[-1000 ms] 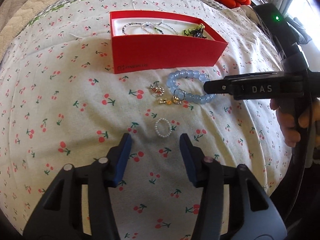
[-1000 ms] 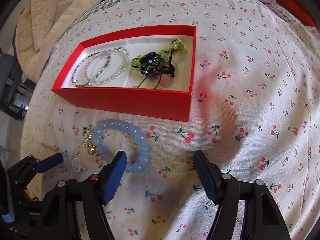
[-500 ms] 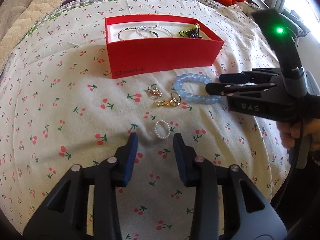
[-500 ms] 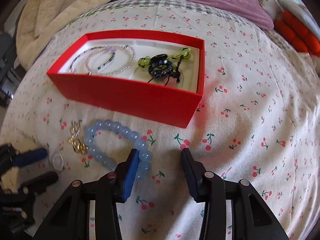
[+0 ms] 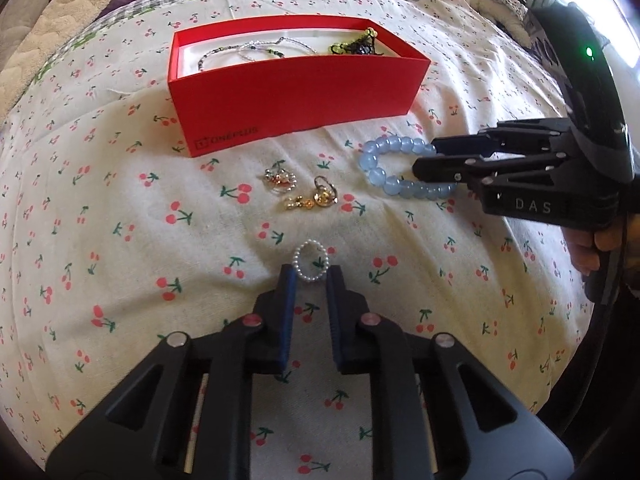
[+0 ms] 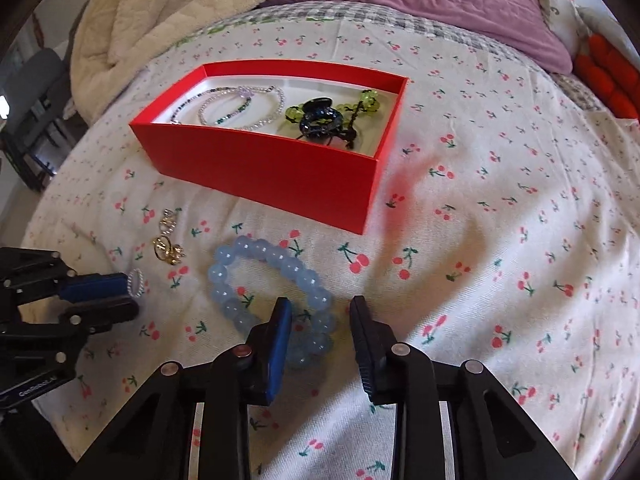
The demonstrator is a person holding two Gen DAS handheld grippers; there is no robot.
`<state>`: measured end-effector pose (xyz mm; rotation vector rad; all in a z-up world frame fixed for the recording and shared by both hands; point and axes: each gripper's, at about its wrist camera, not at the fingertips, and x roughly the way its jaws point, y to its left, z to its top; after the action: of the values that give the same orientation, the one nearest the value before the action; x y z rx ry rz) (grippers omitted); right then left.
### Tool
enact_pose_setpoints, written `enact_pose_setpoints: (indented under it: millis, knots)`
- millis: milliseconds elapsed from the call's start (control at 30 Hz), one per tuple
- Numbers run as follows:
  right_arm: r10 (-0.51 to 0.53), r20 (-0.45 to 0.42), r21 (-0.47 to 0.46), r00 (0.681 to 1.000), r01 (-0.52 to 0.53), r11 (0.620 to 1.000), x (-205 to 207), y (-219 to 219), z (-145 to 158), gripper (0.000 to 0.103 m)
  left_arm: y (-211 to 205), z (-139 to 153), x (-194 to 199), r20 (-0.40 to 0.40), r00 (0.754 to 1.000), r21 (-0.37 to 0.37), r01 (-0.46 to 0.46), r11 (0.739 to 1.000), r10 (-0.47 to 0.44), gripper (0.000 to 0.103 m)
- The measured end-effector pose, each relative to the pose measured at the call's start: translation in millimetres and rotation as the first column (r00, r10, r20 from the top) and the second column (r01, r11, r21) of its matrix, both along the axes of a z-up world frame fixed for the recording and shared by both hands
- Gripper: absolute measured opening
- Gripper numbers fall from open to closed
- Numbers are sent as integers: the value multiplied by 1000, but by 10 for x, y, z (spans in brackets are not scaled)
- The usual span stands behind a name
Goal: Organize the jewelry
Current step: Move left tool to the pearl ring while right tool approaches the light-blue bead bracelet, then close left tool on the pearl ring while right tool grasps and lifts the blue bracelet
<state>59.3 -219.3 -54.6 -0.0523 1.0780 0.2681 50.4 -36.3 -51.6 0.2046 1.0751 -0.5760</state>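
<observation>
A red box point(image 5: 296, 96) point(image 6: 264, 168) on the cherry-print bedspread holds thin bead bracelets point(image 6: 232, 106) and a green-and-black piece point(image 6: 324, 118). My left gripper point(image 5: 311, 276) point(image 6: 130, 294) is narrowly open with its tips on either side of a small white pearl ring point(image 5: 310, 266) point(image 6: 135, 283). My right gripper point(image 6: 318, 312) point(image 5: 424, 158) is open around the near side of a blue bead bracelet point(image 6: 276, 292) point(image 5: 400, 168). Gold earrings point(image 5: 314, 198) point(image 6: 167, 249) and a silver piece point(image 5: 279, 178) point(image 6: 169, 216) lie in front of the box.
A cream blanket point(image 6: 152, 20) and purple cover point(image 6: 420, 12) lie at the bed's far end. Red cushions point(image 6: 608, 80) sit at the far right. The bed falls away on the left, where a chair point(image 6: 36, 92) stands.
Both grippers have narrowed and moved forward. The left tips now flank the pearl ring. The right fingers now reach around the blue bracelet's near beads.
</observation>
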Motion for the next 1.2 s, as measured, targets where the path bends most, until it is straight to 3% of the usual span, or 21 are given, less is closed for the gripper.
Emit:
enact_pose_setpoints:
  millis: [200, 400, 500, 600, 1100, 1167, 1200]
  knots:
    - [72, 27, 82, 997, -74, 994, 10, -107, -59, 38, 0, -13, -20, 8, 1000, -12, -30, 999, 30, 13]
    - [92, 55, 63, 994, -95, 993, -118, -86, -47, 34, 27, -15, -17, 0, 997, -30, -74, 997, 74, 11]
    - [91, 46, 81, 995, -94, 992, -144, -152, -59, 24, 34, -12, -29, 5, 997, -31, -82, 996, 82, 12]
    - [81, 35, 93, 996, -84, 992, -183, -197, -57, 13, 20, -7, -26, 22, 996, -14, -86, 996, 87, 14]
    - [109, 25, 106, 994, -111, 988, -345, -179, 127, 13, -16, -7, 43, 75, 994, 78, -84, 993, 78, 17]
    - [115, 22, 116, 993, -116, 986, -348, -175, 138, 15, -14, 14, 41, 67, 995, 83, -84, 993, 79, 22]
    - [123, 16, 125, 992, -124, 984, -338, -172, 139, 15, -12, 24, 38, 61, 995, 79, -84, 993, 79, 31]
